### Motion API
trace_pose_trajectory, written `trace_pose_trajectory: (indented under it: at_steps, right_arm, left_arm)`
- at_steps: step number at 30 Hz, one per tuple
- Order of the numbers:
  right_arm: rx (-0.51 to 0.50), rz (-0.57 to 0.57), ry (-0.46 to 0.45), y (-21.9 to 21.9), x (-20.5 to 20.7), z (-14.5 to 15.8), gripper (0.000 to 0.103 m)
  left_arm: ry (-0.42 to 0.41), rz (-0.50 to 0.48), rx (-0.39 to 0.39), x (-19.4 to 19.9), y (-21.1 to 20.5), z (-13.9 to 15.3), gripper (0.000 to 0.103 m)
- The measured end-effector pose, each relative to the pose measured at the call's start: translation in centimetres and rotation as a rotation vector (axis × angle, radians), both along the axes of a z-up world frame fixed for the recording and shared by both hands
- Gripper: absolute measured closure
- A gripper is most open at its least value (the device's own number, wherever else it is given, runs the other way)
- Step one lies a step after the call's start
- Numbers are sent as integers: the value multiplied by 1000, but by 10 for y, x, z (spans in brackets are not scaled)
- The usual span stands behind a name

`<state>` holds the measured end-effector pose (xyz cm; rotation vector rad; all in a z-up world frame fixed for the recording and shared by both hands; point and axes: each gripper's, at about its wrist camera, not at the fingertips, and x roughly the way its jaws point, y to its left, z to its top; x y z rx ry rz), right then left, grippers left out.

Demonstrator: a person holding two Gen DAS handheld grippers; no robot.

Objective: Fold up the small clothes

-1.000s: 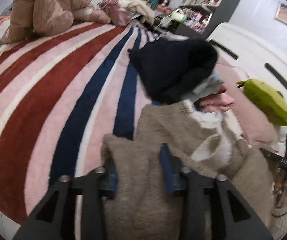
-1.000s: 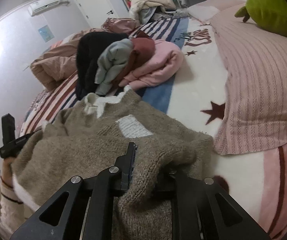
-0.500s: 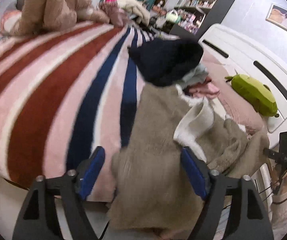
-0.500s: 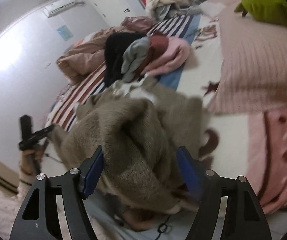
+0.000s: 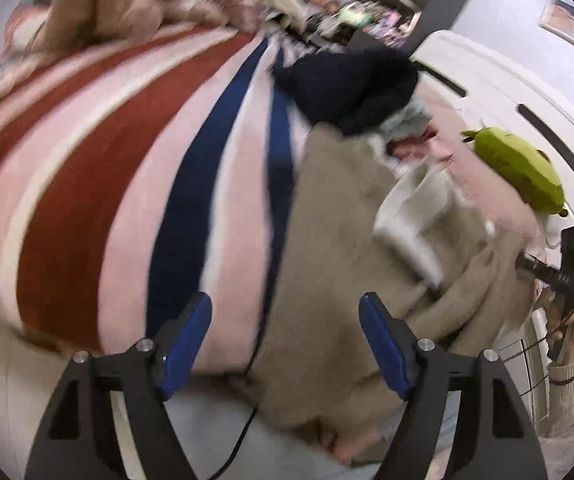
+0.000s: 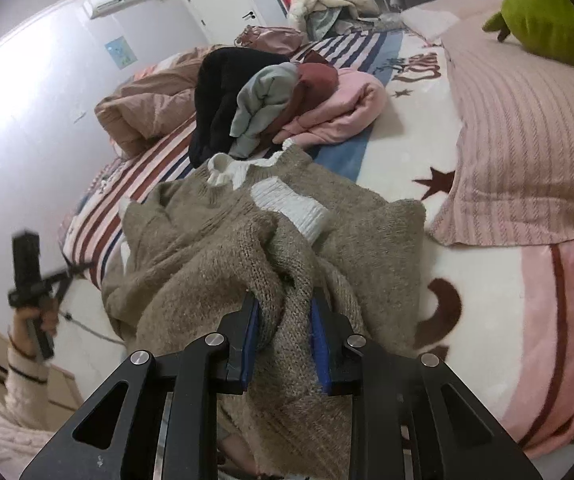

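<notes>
A beige knit sweater (image 6: 215, 240) with white collar and cuff lies crumpled at the near edge of the bed; it also shows in the left wrist view (image 5: 339, 240). My right gripper (image 6: 285, 320) is shut on a fold of the sweater near its hem. My left gripper (image 5: 285, 340) is open and empty, held off the bed edge with the sweater's side between and beyond its blue pads (image 5: 185, 336). It shows at the left of the right wrist view (image 6: 31, 272).
A pile of dark, grey, maroon and pink clothes (image 6: 279, 100) lies behind the sweater. A pink striped pillow (image 6: 527, 140) and a green plush toy (image 5: 519, 168) sit to the right. A brown duvet (image 5: 119, 4) is at the far side of the striped blanket (image 5: 87, 168).
My left gripper let go of the sweater, opened wide and pulled back off the bed edge. My right gripper opened half a second ago and has now shut on a sweater fold.
</notes>
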<state>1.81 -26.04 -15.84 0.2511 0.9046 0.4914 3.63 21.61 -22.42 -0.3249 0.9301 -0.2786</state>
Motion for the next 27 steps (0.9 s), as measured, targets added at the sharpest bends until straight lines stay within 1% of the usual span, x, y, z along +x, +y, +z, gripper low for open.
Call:
trace_pose_trajectory:
  at_steps: [2,4,5,10,11,12,13,14,15,16,18,20,22,23,24,26,27]
  right_arm:
    - [-1,0,0,2,3,0,84]
    - [-1,-3,0,3,4,1,84]
    - [0,-4,1,3,4,1,84]
    - [8,-4,3,3,5,0,84]
    - [12,-3,4,2,5,0,84]
    - [13,-2,5,2,5,0,84]
    - [13,0,5,2,6,0,84]
    - [13,1,5,3,6,0,84]
    - [13,2,6,3,6,0,84]
    - [14,2,5,2,6,0,84]
    - [15,1,4,3,6,0,84]
    - [18,0,2,2,5,-1,84]
    - [30,-6,-1,0,5,-1,84]
    - [35,-11,-3,-2,5,-1,84]
    - [38,-18,-10,-3,4,0,84]
    - [37,-30,-25,-6,2,2,84]
    - [36,-35,-31,-7,2,4,84]
  left_arm:
    - [63,15,-45,-7,2,-24,31]
    - [97,0,-85,-13,-4,-41,31]
    - [122,-11,-96,-17,-11,-51,31]
    - [193,-42,-102,-26,-34,-84,31]
    - [207,-55,-118,-26,-39,-90,31]
    - [210,-63,-134,-26,-42,-93,36]
    - [202,-66,-143,-25,-45,-94,44]
    - [192,-67,-143,-23,-48,-92,70]
    - [189,-70,-140,-21,-50,-90,89]
    - [177,-78,-131,-20,-53,-85,90]
    - [143,-107,-74,-22,-61,-70,92]
    - [106,-121,-38,-27,-68,-49,92]
    - [65,-117,-38,-32,-65,-28,92]
    - [26,-116,-40,-35,-63,-11,92]
    - [2,-115,-42,-38,-62,-2,92]
    - [-74,-114,-48,-38,-62,29,93]
    - [-94,-117,-47,-35,-62,37,93]
